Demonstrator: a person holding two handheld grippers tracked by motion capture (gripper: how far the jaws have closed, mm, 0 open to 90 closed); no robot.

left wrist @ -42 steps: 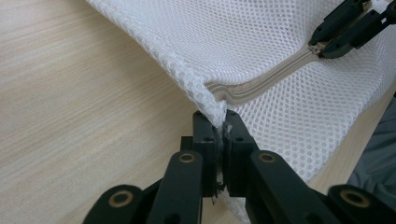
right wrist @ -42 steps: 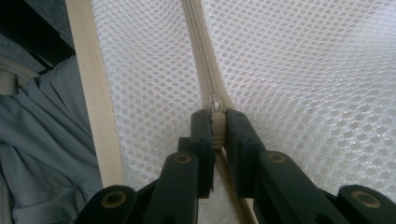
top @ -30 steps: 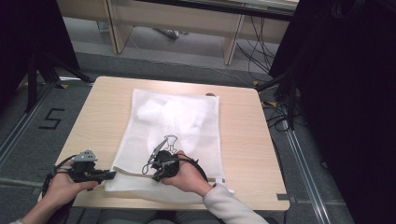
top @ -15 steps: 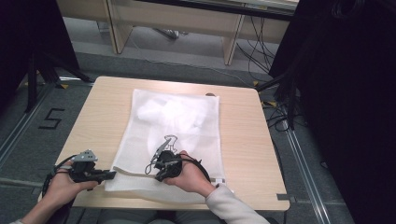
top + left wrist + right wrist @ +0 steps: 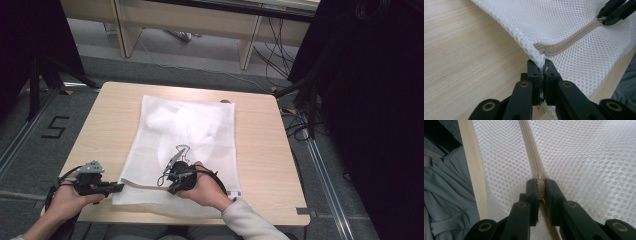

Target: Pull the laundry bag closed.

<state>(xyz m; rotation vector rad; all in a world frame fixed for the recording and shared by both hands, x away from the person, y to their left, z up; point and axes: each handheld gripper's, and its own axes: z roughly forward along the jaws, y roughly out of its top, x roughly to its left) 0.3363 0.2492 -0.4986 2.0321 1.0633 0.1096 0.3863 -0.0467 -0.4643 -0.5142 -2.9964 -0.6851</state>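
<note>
Left gripper pins the mesh bag corner; right gripper clamps the zipper pull, zipper running straight between them

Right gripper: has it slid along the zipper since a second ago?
No. The right gripper sits at the same spot against the table's near edge, its fingers shut on the zipper pull of the mesh bag.

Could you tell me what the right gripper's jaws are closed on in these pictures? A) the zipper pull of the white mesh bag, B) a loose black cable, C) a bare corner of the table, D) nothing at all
A: in the right gripper view, the right gripper pinches the zipper pull on the mesh bag.
</note>
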